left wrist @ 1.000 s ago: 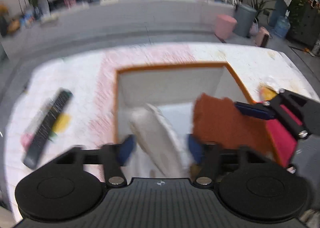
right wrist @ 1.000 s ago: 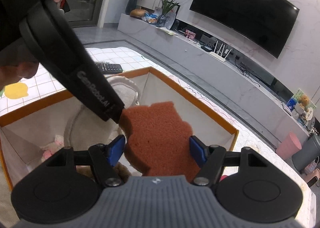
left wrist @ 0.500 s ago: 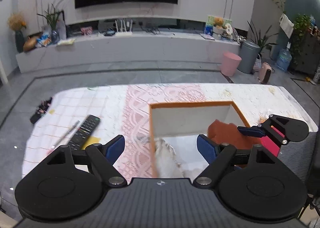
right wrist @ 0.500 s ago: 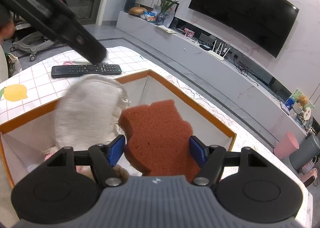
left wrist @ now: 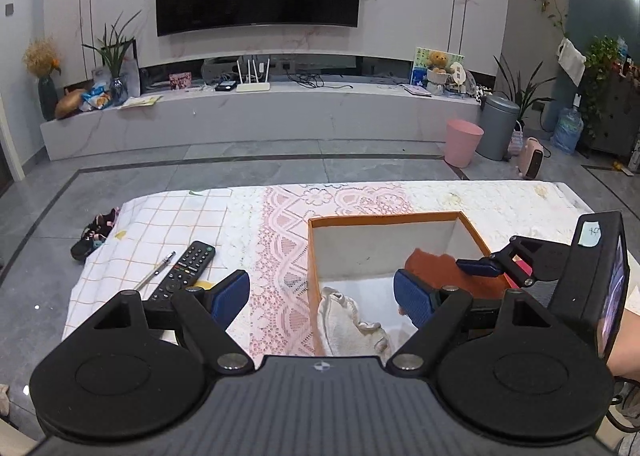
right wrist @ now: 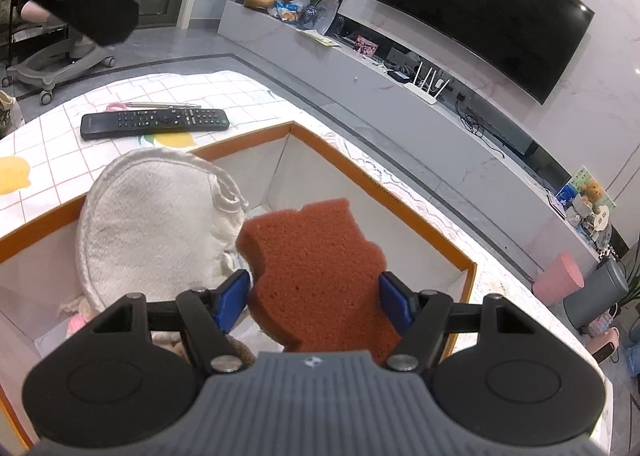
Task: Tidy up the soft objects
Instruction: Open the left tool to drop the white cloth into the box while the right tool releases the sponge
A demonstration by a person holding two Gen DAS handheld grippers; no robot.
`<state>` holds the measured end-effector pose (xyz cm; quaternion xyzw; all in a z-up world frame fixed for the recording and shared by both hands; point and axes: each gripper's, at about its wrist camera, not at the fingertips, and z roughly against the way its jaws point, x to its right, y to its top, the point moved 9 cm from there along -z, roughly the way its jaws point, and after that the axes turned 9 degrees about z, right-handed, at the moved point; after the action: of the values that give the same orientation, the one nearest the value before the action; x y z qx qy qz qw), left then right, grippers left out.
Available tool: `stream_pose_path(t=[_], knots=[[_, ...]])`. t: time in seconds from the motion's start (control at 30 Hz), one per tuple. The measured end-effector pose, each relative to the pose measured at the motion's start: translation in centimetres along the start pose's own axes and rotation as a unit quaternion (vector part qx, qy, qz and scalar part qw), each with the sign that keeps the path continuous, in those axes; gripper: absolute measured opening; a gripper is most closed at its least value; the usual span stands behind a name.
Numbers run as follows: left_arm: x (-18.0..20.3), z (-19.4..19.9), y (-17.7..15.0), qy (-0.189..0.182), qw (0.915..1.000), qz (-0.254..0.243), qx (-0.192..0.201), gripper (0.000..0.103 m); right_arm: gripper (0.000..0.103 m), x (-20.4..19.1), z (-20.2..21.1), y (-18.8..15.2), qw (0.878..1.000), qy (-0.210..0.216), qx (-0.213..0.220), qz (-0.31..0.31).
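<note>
Orange-brown, one sponge (right wrist: 316,272) is clamped between our right gripper's (right wrist: 314,296) two blue pads, above the one orange-rimmed box (right wrist: 384,192). One white cloth (right wrist: 156,224) leans inside on its wall. Our left gripper (left wrist: 322,292) is released, holding nothing, with free room around. One remote (left wrist: 184,270) lies outside.

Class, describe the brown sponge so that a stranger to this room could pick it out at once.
Find the orange-rimmed box on the table. Over it, the right gripper clamps a rust-brown sponge. Unlike the white cloth beside it, it is porous with a notched outline.
</note>
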<state>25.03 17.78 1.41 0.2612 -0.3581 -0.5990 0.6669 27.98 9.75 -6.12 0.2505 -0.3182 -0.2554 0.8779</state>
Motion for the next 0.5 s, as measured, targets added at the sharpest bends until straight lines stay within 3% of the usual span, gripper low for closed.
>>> stream_pose_path(t=[0.23,0.3,0.5], knots=[[-1.1,0.2,-0.3,0.013,0.9997,0.019,-0.004,0.096,0.075,0.0,-0.2,-0.1,1.0,0.004,-0.016,0.006],[-1.0,0.6,-0.2,0.023,0.9997,0.002,0.009,0.096,0.083,0.1,0.0,0.0,1.0,-0.003,-0.016,0.01],[-0.1,2.1,0.2,0.027,0.9995,-0.002,0.019,0.096,0.086,0.4,1.2,0.1,1.0,-0.009,-0.01,0.015]])
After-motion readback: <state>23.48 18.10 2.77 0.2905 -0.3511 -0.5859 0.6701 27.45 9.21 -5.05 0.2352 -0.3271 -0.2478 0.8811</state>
